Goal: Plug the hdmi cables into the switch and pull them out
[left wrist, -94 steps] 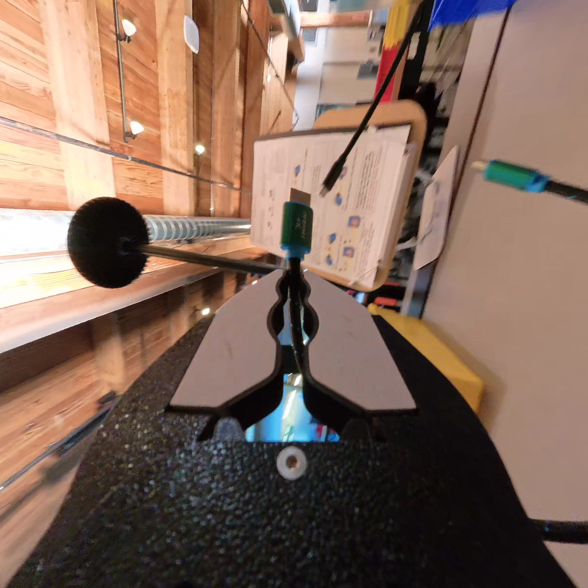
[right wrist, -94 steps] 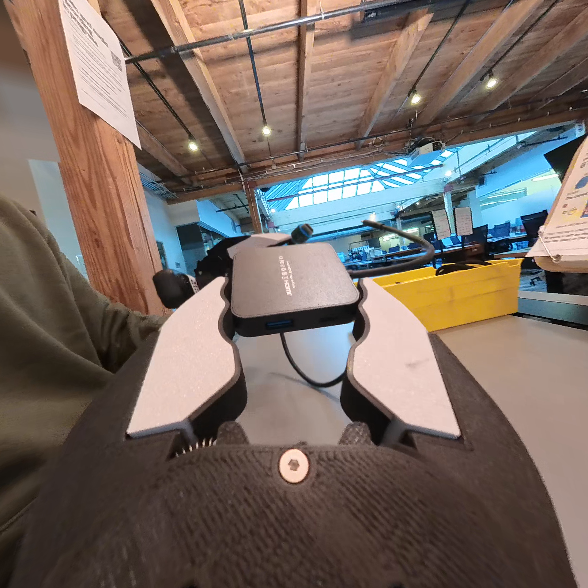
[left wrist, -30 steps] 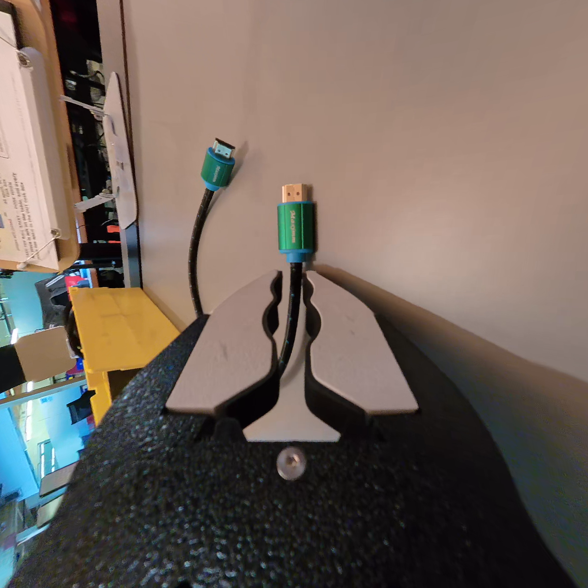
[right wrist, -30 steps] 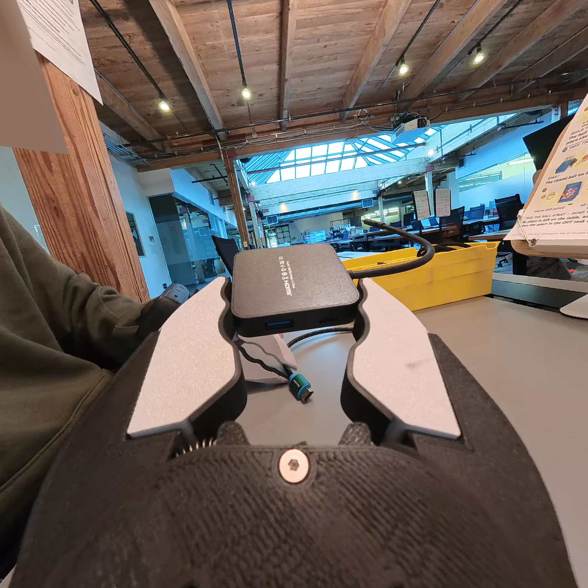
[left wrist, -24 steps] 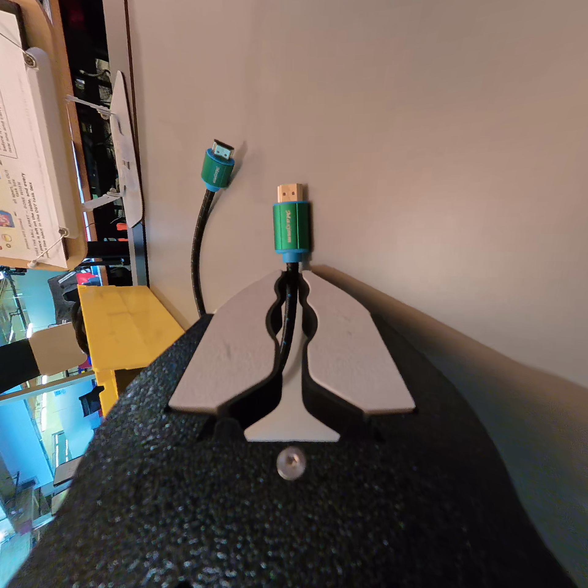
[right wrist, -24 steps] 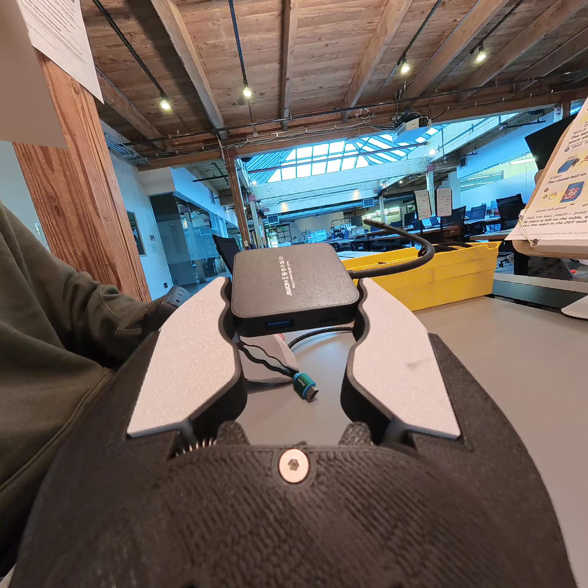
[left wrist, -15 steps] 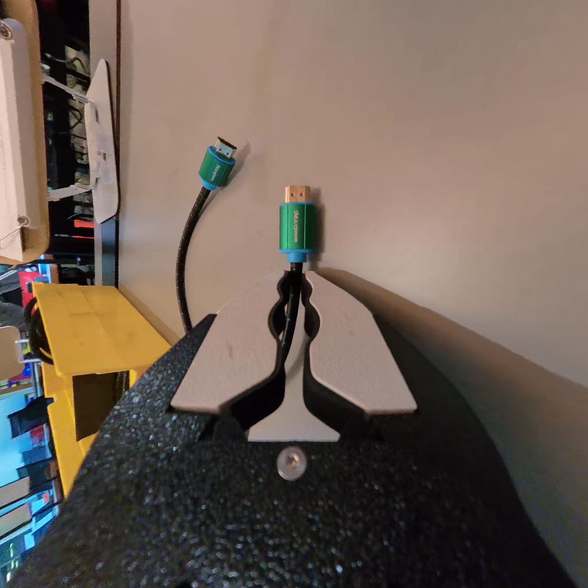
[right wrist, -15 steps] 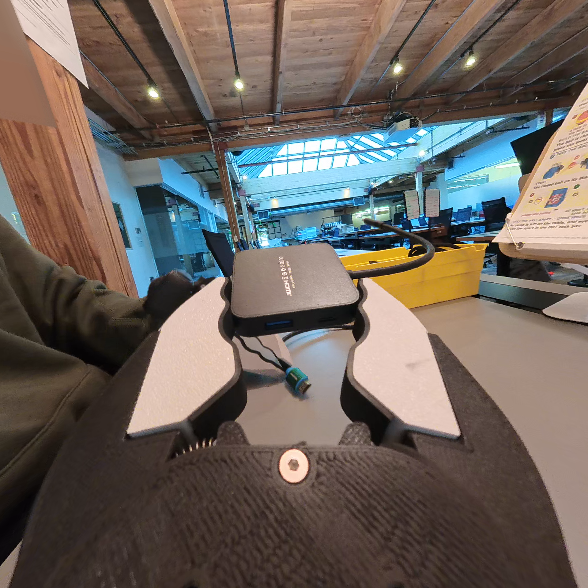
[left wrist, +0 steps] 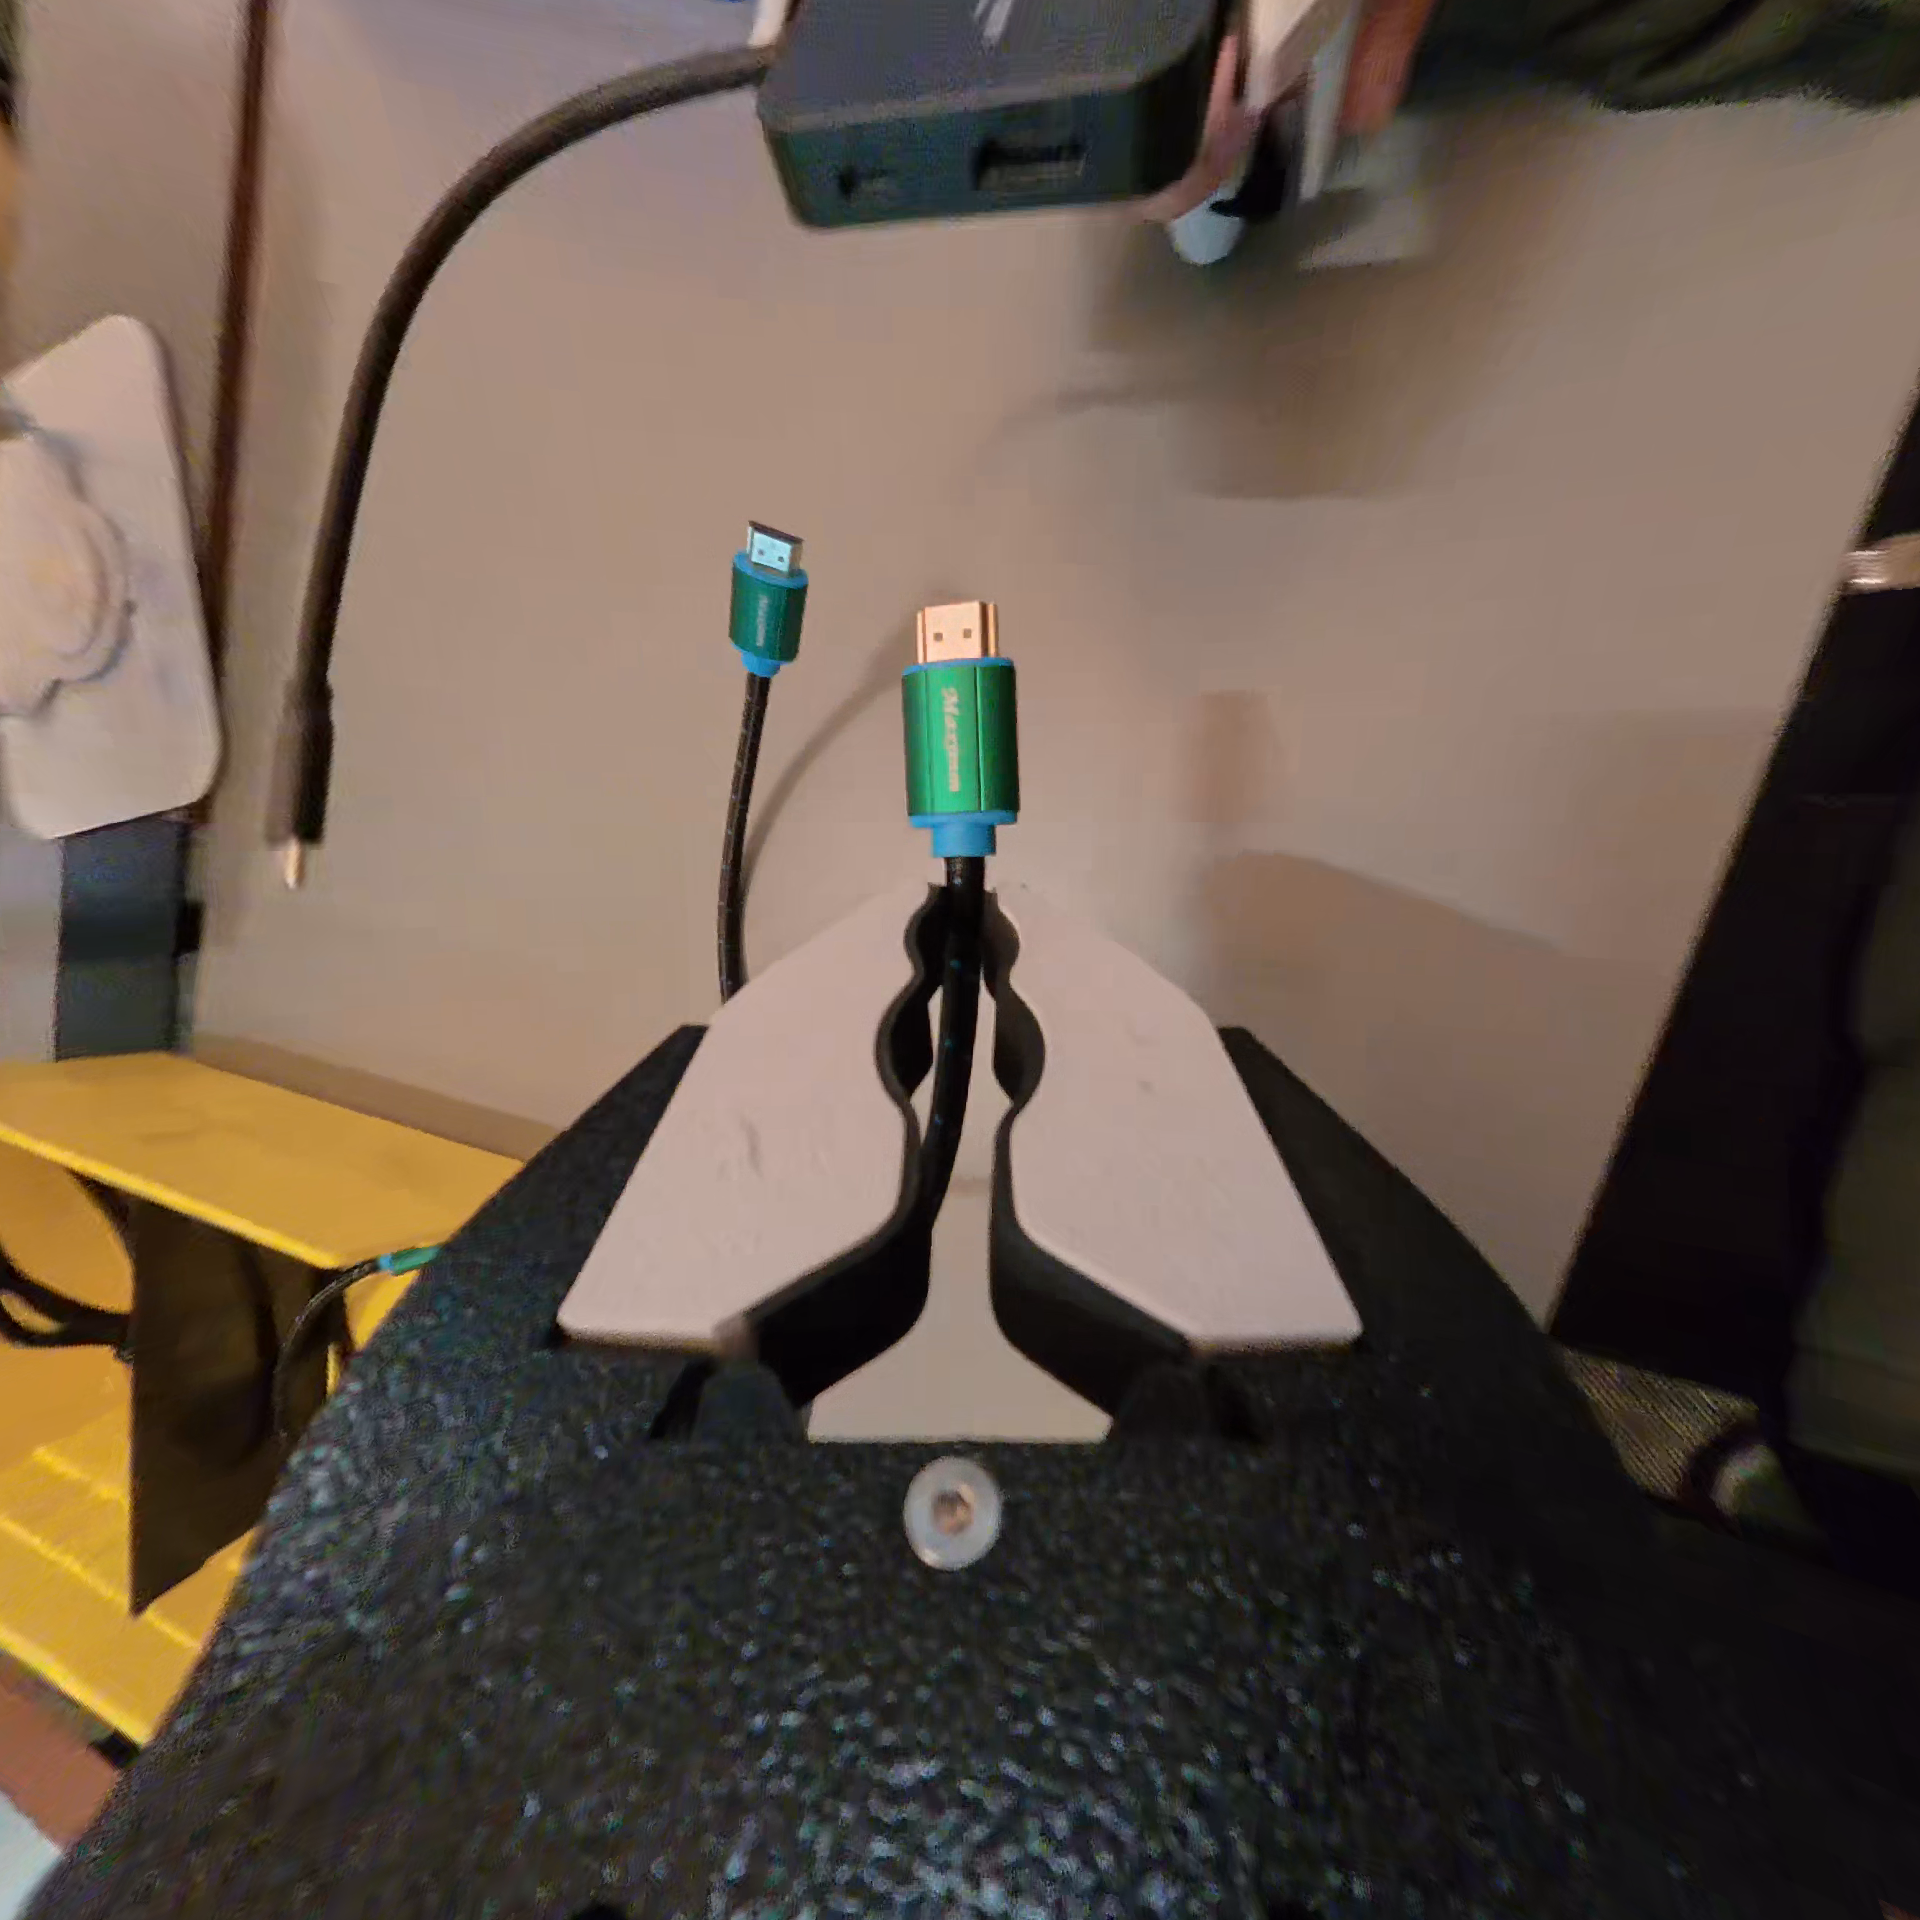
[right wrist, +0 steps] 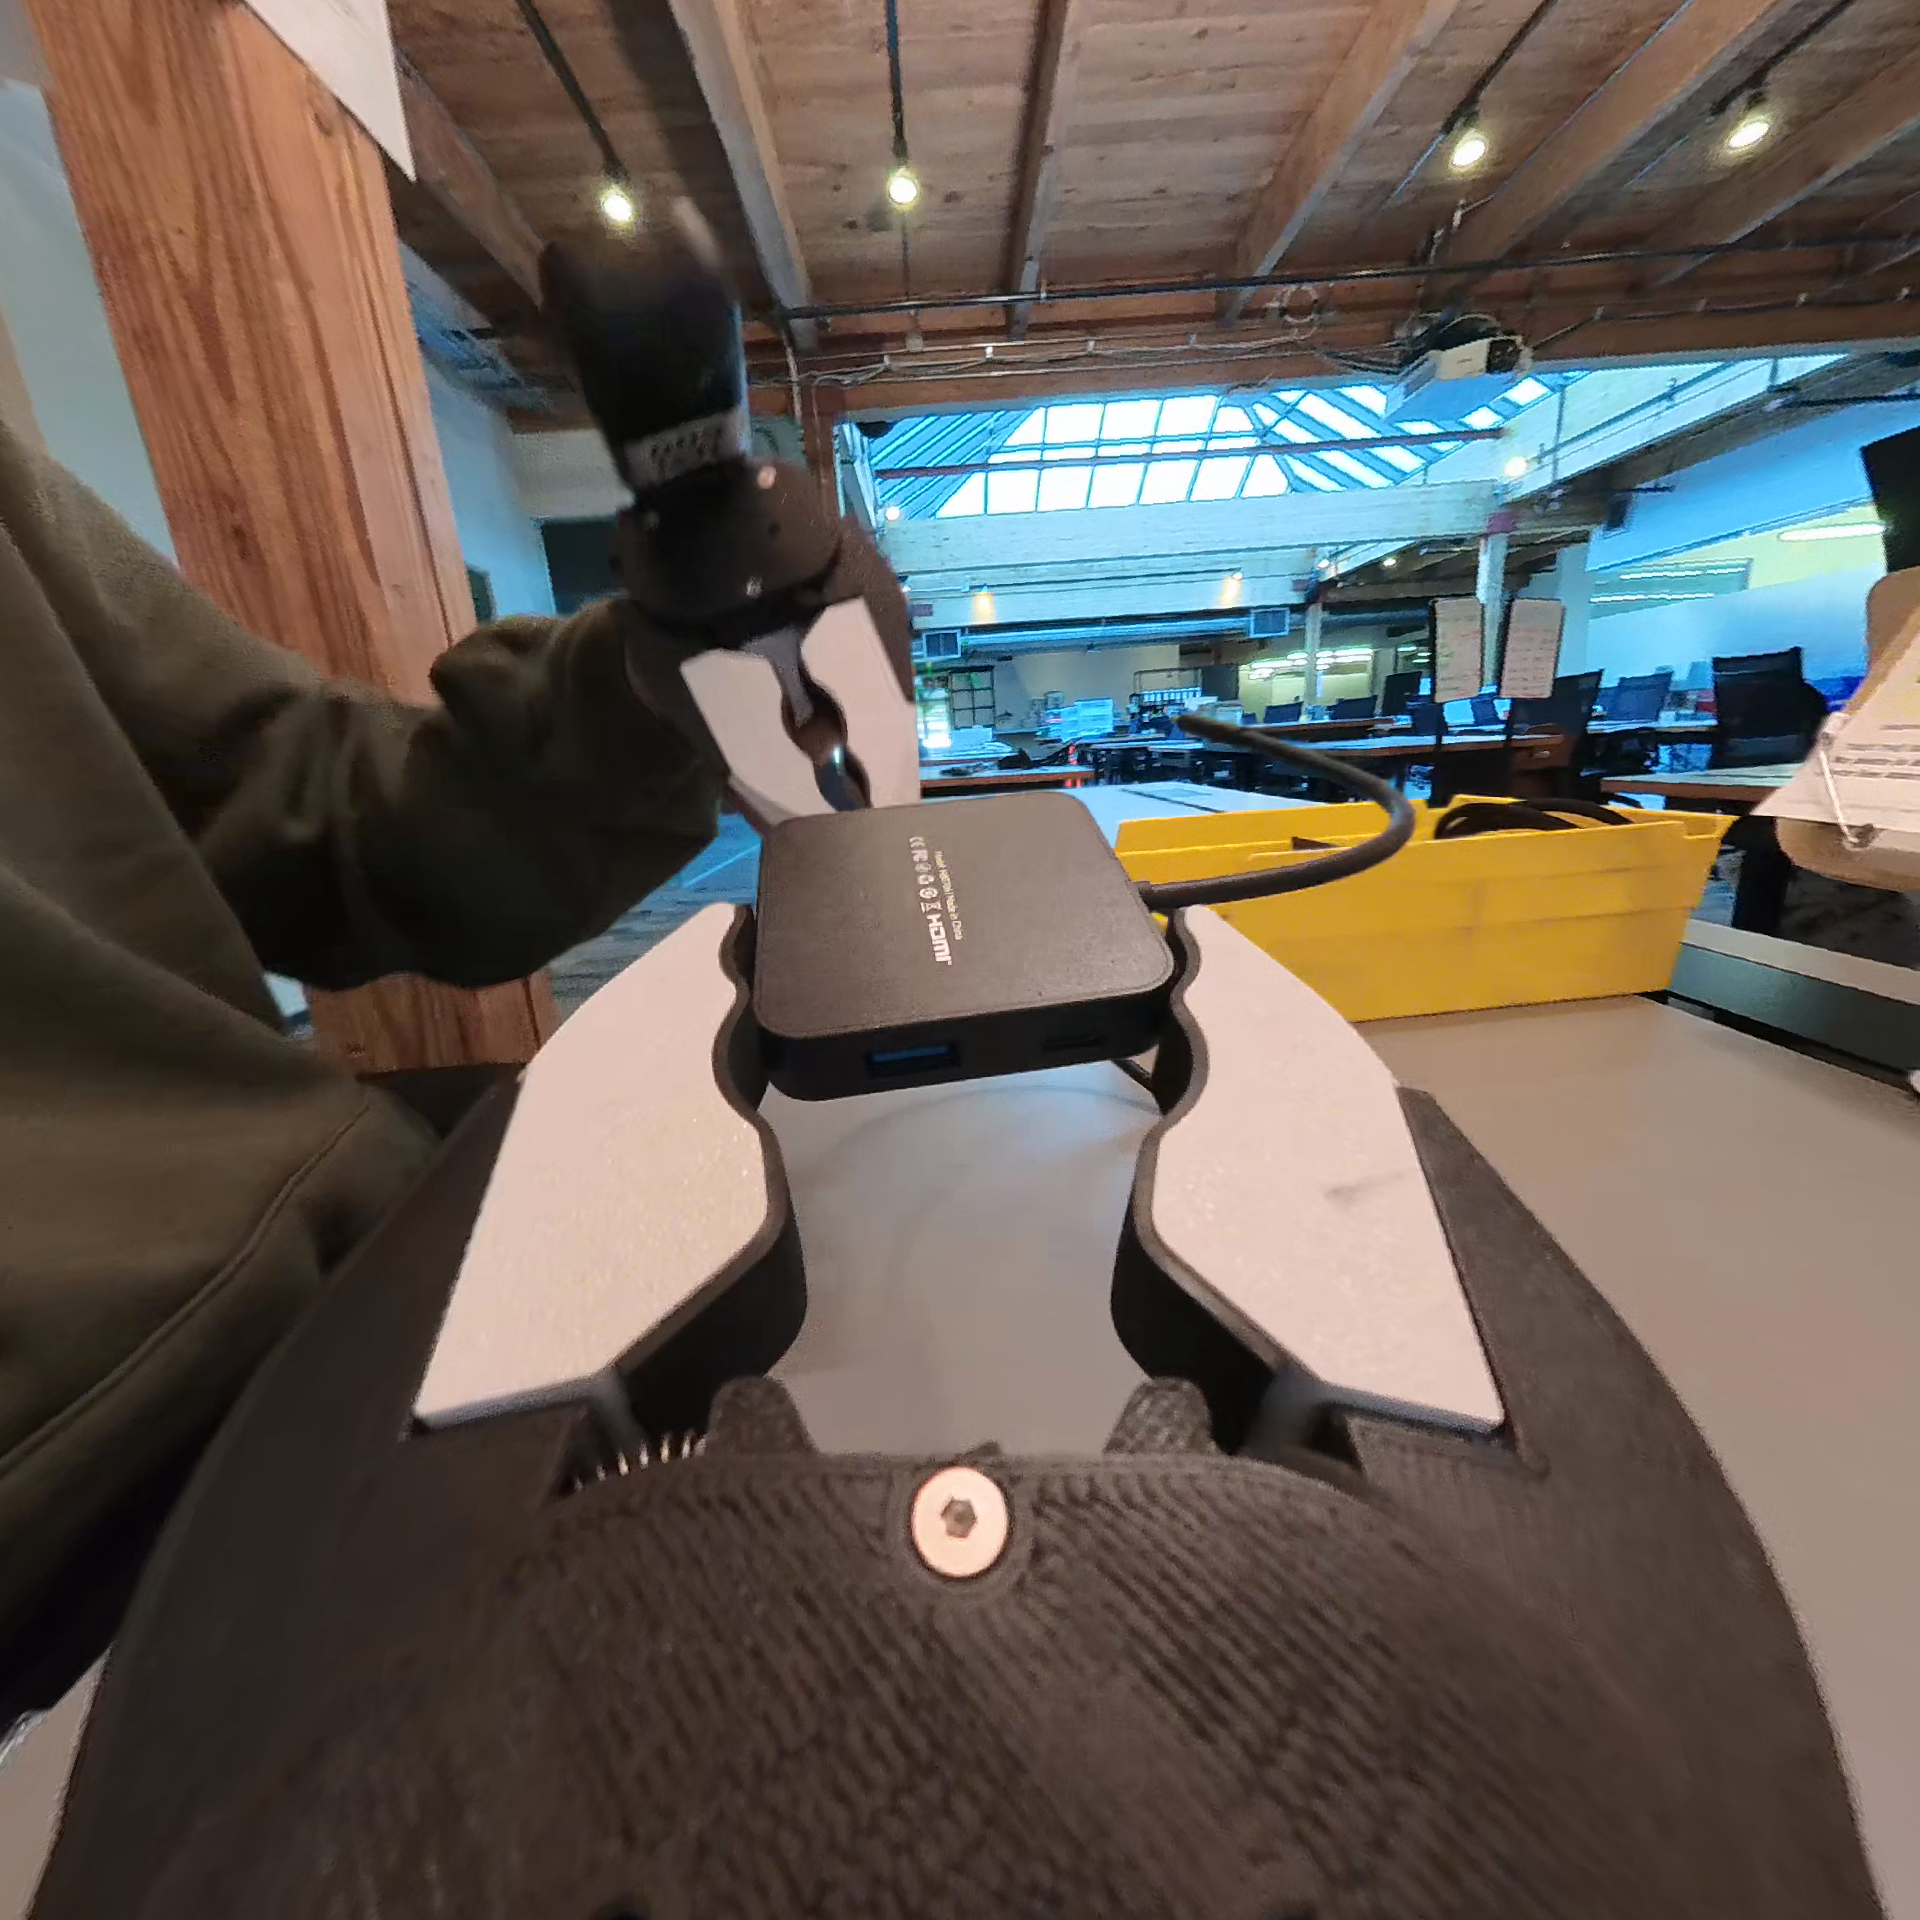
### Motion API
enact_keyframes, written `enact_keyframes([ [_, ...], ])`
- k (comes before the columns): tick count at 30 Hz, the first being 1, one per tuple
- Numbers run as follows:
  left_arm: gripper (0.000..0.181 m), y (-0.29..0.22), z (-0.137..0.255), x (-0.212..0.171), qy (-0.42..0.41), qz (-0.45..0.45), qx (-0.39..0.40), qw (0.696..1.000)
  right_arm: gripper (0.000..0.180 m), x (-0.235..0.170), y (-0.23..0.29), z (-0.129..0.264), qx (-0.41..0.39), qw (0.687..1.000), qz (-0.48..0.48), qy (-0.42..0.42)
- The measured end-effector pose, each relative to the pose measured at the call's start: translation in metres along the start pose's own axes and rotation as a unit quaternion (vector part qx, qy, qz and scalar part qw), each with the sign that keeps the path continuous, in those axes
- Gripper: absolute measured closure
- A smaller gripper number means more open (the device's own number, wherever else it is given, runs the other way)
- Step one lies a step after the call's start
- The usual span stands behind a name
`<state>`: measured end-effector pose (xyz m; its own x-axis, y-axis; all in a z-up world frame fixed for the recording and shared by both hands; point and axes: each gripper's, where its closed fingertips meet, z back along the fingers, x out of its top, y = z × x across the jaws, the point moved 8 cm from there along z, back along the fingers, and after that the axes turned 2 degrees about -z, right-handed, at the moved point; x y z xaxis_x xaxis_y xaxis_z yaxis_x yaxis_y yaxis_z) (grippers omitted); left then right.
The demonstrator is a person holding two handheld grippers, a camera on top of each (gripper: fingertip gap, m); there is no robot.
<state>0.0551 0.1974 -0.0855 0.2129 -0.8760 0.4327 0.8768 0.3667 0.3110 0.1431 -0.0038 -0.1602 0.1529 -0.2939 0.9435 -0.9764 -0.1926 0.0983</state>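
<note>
My left gripper [left wrist: 961, 896] is shut on a black braided HDMI cable just behind its green plug [left wrist: 961, 743]. The gold tip points up toward the black switch [left wrist: 987, 104], which hangs above it with a gap between them. A second, smaller green plug [left wrist: 767, 613] stands free to the left. My right gripper [right wrist: 961, 966] is shut on the switch [right wrist: 945, 894] by its two sides and holds it level above the table. In the right wrist view the left gripper [right wrist: 821, 727] sits just behind the switch's far left corner, with the plug hidden.
The switch's own black lead [left wrist: 416, 312] curves down to a loose plug at the left. A yellow bin [right wrist: 1455, 914] stands at the back of the grey table [right wrist: 1662, 1195]. A wooden post [right wrist: 239, 416] and a person's green sleeve [right wrist: 156, 935] are at the left.
My left gripper has swung up from near the table with the green plug, and the switch has come into its view. The right gripper still holds the switch.
</note>
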Motion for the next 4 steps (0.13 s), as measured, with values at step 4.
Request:
enact_keyframes([
  [4,0.176,0.003,0.012,0.022,0.031,-0.033,-0.052,0.998,0.105,-0.002,0.003,-0.004,0.002,1.000,0.016,0.024],
])
